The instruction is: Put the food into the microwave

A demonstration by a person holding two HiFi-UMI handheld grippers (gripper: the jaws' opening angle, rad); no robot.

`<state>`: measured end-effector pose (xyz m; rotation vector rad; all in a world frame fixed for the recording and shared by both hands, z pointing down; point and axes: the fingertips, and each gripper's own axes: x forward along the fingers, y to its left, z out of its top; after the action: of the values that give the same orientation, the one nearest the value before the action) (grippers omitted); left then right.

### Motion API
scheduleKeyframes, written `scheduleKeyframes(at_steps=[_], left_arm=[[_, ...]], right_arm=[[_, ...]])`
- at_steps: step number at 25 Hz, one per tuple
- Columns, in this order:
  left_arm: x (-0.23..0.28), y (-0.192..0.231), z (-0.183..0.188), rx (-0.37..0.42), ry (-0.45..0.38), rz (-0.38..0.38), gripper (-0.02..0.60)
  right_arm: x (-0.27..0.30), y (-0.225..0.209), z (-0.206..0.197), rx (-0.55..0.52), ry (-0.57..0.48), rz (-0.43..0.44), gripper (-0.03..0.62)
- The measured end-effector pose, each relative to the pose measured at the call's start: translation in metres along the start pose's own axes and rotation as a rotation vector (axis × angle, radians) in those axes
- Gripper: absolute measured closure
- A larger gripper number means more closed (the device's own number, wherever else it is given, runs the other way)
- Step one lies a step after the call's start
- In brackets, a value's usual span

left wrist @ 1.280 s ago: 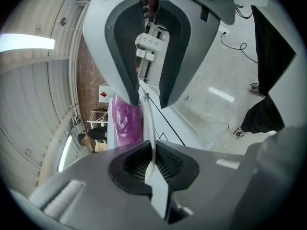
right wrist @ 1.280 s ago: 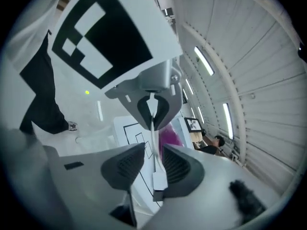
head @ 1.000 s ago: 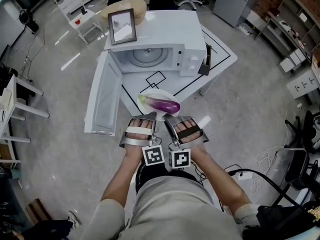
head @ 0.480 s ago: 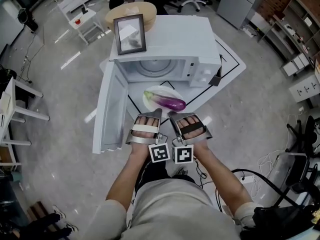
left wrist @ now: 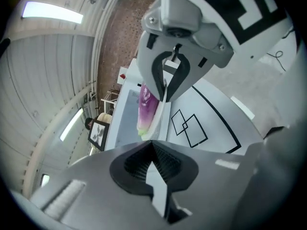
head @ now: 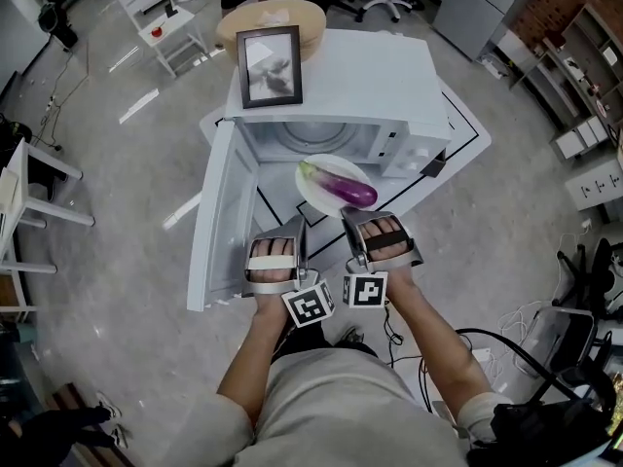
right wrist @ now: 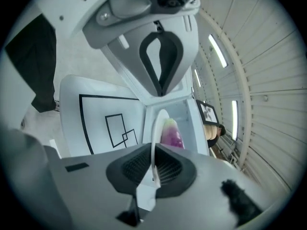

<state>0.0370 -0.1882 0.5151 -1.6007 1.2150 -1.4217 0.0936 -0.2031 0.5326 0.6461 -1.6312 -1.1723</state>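
A white plate (head: 319, 191) carries a purple eggplant (head: 344, 187) with a green stem end. Both grippers hold it by its near rim. My left gripper (head: 303, 226) is shut on the rim's left part, my right gripper (head: 348, 218) on its right part. The plate hangs level at the mouth of the open white microwave (head: 341, 86). In the left gripper view the thin plate edge (left wrist: 161, 123) runs between the pads of the left gripper (left wrist: 156, 166), with the eggplant (left wrist: 146, 107) beyond. In the right gripper view the plate (right wrist: 157, 126) stands edge-on in the right gripper (right wrist: 153, 169), the eggplant (right wrist: 171, 134) beside it.
The microwave door (head: 216, 222) is swung wide open to the left. A framed picture (head: 270, 64) stands on the microwave's top. The microwave sits on a white table (head: 465, 129) marked with black lines. A black object (head: 434, 164) lies at the microwave's right front corner.
Both grippers have carried the plate with the eggplant forward, from above the table in front of the microwave to its open mouth. The grip on the plate stays the same.
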Motion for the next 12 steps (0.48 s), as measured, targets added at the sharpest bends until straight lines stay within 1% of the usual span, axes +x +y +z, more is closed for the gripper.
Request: scheduleKeyframes(at_steps=[2,3,6,7,8,10,12], left_arm=[[0.001,0.001,-0.006,-0.075,-0.005,-0.006,0.572],[0.002,0.000,-0.009,-0.132,-0.012,-0.020,0.574],[0.004,-0.009,-0.011,-0.379,-0.052,-0.096,0.574],[0.004,-0.013,-0.010,-0.454,-0.071,-0.123,0.574],[0.005,-0.018,-0.009,-0.513,-0.087,-0.145,0.574],[0.006,-0.026,-0.009,-0.604,-0.105,-0.179,0.574],[0.008,-0.031,-0.010,-0.677,-0.116,-0.208,0.574]], right_arm=[[0.008,-0.001,-0.006,0.010,0.005,0.009,0.563],[0.012,-0.001,-0.007,0.013,0.006,0.013,0.563],[0.026,-0.005,-0.009,0.049,0.012,0.028,0.563],[0.031,-0.007,-0.008,0.066,0.013,0.034,0.563],[0.036,-0.009,-0.007,0.080,0.015,0.039,0.563],[0.048,-0.012,-0.005,0.099,0.020,0.049,0.563],[0.060,-0.014,-0.003,0.106,0.028,0.061,0.563]])
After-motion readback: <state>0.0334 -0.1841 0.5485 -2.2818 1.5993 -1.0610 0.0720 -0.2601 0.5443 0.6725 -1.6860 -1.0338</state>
